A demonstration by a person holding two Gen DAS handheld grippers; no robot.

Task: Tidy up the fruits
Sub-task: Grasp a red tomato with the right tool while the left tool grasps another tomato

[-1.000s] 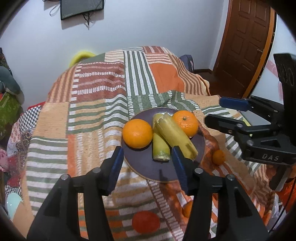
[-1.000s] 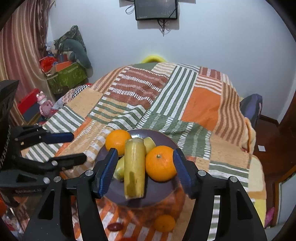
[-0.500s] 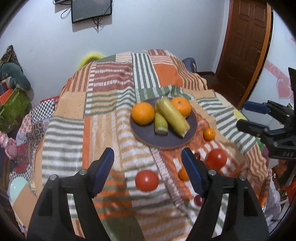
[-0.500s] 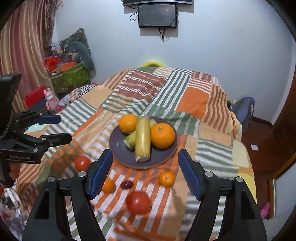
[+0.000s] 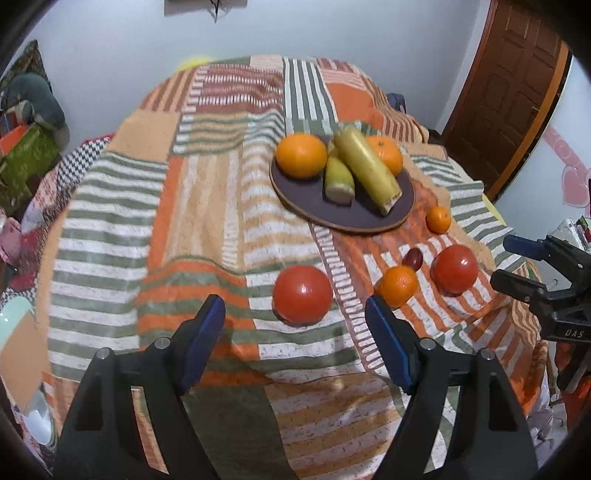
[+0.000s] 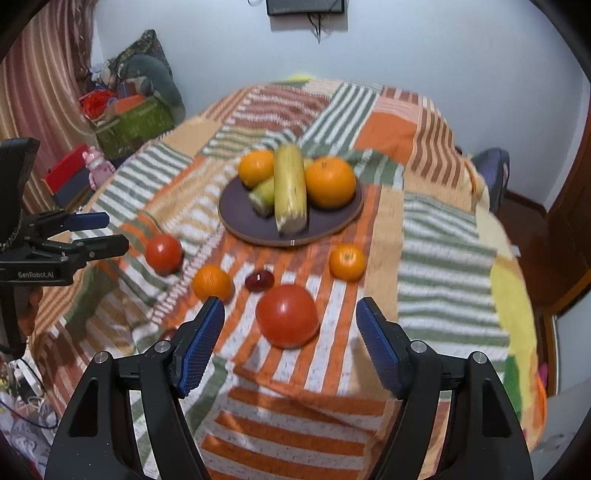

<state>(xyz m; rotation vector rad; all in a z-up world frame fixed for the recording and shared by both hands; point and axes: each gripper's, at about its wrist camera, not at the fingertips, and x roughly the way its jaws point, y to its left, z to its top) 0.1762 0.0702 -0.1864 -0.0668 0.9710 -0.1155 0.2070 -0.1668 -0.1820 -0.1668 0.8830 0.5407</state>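
Observation:
A dark round plate [image 5: 369,218] [image 6: 325,225] holds two oranges [image 5: 301,155] [image 6: 330,181] and two yellow-green banana pieces [image 5: 367,168] [image 6: 290,188]. On the striped cloth in front lie two red tomatoes [image 5: 302,294] [image 6: 287,315], two small mandarins [image 5: 397,285] [image 6: 347,261] and a small dark red fruit [image 5: 412,257] [image 6: 259,280]. My left gripper [image 5: 295,332] is open and empty, just short of the left tomato. My right gripper [image 6: 290,332] is open and empty, just short of the other tomato [image 5: 453,268].
The table wears a striped patchwork cloth [image 5: 207,206] that drops off at the near edges. A green box [image 6: 133,123] and clutter stand on the floor at left. A brown door [image 5: 506,96] is at right. A screen [image 6: 306,6] hangs on the back wall.
Both grippers have pulled back from the plate and opened wider. The loose tomatoes and mandarins in front of the plate have come into view.

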